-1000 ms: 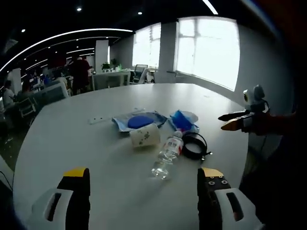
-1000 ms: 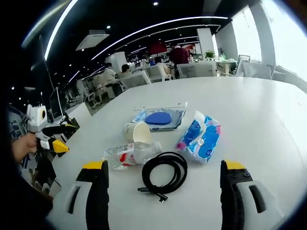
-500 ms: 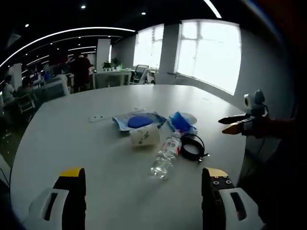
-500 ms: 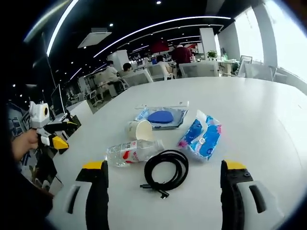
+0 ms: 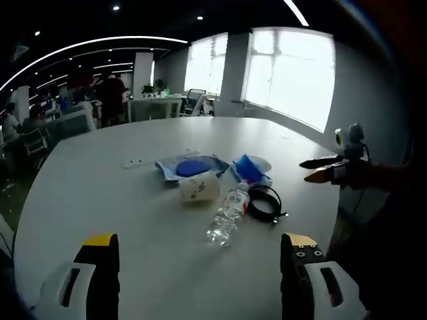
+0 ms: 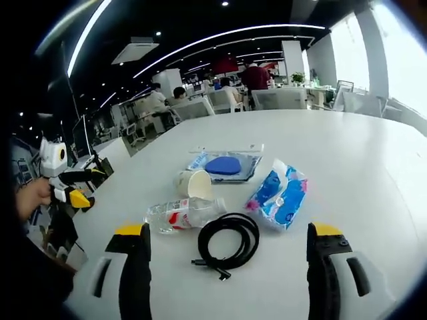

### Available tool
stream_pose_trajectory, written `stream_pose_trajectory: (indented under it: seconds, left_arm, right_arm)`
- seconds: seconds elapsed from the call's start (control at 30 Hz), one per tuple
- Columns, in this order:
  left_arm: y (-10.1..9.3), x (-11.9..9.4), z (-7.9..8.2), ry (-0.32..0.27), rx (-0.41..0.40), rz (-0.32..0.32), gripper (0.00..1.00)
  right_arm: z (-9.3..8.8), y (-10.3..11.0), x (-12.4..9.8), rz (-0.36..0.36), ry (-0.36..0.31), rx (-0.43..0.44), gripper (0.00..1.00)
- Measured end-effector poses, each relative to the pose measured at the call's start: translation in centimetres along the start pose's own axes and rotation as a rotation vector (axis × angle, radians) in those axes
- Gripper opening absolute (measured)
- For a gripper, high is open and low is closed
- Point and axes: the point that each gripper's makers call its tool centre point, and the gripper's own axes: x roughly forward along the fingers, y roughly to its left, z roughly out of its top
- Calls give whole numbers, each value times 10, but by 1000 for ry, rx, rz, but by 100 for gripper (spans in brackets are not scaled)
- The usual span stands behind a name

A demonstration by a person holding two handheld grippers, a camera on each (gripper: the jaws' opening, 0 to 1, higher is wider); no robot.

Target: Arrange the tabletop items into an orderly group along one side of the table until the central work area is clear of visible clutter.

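Each tool, the right tool (image 6: 225, 257) and the left tool (image 5: 197, 261), hangs with jaws spread wide and empty over the white surface (image 6: 360, 167). The clutter sits mid-surface: a bottle (image 6: 181, 215) on its side touching a tipped cup (image 6: 194, 183), a coiled cable (image 6: 229, 240), a blue pack (image 6: 280, 194). The bottle would likely roll if nudged; the cable may uncoil when lifted.

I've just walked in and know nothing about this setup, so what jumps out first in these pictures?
A small huddle of clutter mid-way across a big white table: a plastic bottle lying on its side, a black coiled cable just in front of it, and a blue-and-white tissue pack beside them. Behind sit a tipped paper cup and a flat blue pouch.
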Motion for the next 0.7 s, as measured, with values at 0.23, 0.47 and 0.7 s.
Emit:
stream_pose_trajectory:
  seconds: [0.23, 0.47, 0.7]
  left_arm:
    - [-5, 1, -3, 7, 2, -6, 100]
    - [-7, 2, -7, 22, 22, -4, 100]
    - [-14, 9, -6, 30, 37, -17, 99]
  right_arm:
    - [3, 2, 6, 14, 5, -11, 90]
    - [9, 5, 17, 35, 10, 8, 85]
    - [10, 12, 25, 53, 20, 23, 79]
